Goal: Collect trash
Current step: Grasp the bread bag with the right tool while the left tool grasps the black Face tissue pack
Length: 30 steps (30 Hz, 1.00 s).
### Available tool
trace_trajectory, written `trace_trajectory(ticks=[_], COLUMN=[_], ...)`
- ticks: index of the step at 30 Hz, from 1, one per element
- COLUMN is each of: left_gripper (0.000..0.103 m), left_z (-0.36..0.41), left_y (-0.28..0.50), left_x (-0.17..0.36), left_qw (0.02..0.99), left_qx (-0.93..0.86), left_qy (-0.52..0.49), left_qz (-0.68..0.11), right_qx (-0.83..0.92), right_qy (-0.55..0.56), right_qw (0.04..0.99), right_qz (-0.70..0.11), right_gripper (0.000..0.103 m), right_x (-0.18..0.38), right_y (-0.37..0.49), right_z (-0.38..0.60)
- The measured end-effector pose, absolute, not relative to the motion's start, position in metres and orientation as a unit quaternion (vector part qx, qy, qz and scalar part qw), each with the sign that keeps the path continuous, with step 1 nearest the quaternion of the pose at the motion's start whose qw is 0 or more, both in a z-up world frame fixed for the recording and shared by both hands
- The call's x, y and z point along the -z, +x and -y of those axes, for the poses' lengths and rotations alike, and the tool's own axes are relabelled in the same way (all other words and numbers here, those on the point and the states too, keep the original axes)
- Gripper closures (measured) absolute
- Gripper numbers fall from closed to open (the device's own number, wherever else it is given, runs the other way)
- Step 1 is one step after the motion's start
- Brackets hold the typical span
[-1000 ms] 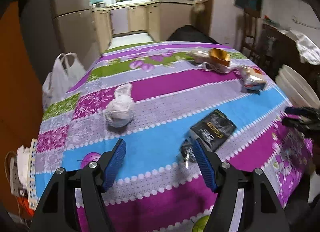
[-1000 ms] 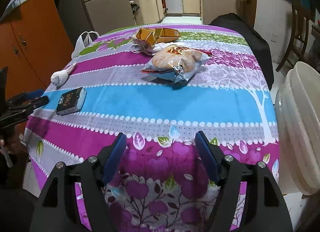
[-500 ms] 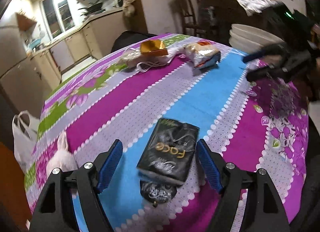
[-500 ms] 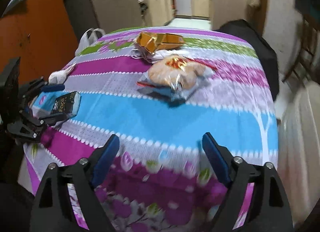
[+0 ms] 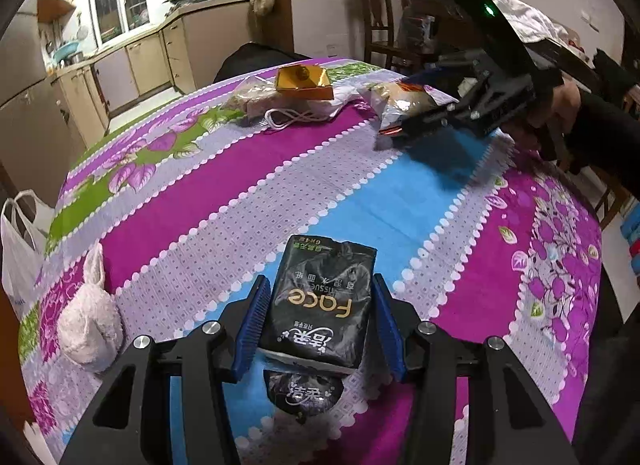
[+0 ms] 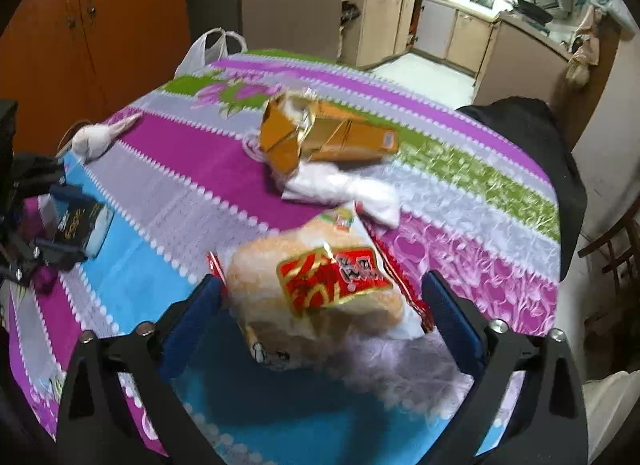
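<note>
A black tissue pack (image 5: 322,305) lies on the striped tablecloth (image 5: 208,193), between the blue pads of my left gripper (image 5: 318,325). The pads are close on each side of it; contact is unclear. A crumpled black wrapper (image 5: 306,393) lies under it. My right gripper (image 6: 324,313) is open around a clear snack bag with a red label (image 6: 320,289). The bag lies on the cloth (image 6: 200,181). A gold carton (image 6: 320,137) and white plastic (image 6: 340,189) lie behind it. The tissue pack also shows in the right wrist view (image 6: 82,225).
A white knotted bag (image 5: 90,321) sits at the left of the table. A white plastic bag (image 5: 20,241) hangs off the far left edge. A white cord (image 5: 288,119) lies by the gold carton (image 5: 304,83). Chairs (image 5: 380,25) and kitchen cabinets (image 5: 152,61) stand beyond.
My left gripper moved in over the tissue pack and narrowed around it. My right gripper moved forward across the table until the snack bag sat between its open fingers.
</note>
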<state>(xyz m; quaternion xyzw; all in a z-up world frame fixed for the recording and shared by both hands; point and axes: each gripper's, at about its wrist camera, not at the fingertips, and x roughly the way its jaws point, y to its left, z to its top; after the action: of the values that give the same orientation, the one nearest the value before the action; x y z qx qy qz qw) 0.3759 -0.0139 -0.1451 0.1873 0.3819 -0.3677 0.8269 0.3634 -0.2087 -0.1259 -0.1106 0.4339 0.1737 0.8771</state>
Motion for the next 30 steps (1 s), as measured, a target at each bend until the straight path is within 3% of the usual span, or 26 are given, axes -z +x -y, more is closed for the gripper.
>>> trace_trajectory(ticks=[3,6,17,21,25,30], left_gripper=[0.051,0.053,0.059,0.057,0.046,0.043], left_z=[0.014,0.013,-0.002,0.006,0.005,-0.007], left_y=[0.374,0.373,0.350,0.335,0.335,0.330], left_x=[0.144,0.143,0.138,0.144,0.145,0.143], left_qw=[0.830,0.835,0.852,0.866,0.871,0.874], left_qx=[0.361,0.354,0.314,0.278,0.263,0.255], left_qy=[0.182,0.170,0.114,0.145,0.144,0.137], left_qz=[-0.384,-0.387,-0.403,-0.390,-0.388,-0.389], right_qx=[-0.171,-0.149,-0.063,-0.025,-0.018,-0.054], right_qy=[-0.065,-0.041,0.109,0.091,0.055,0.026], right_qw=[0.884,0.889,0.901,0.904,0.912,0.922], right_qz=[-0.431,-0.432,-0.416,-0.417,-0.406,-0.381], right_gripper=[0.038,0.043,0.048,0.044,0.040,0.013], right_x=[0.123,0.122,0.102,0.113,0.125,0.117], right_y=[0.352,0.332,0.213,0.197,0.194,0.182], right_z=[0.217,0.218,0.212,0.201,0.195,0.197])
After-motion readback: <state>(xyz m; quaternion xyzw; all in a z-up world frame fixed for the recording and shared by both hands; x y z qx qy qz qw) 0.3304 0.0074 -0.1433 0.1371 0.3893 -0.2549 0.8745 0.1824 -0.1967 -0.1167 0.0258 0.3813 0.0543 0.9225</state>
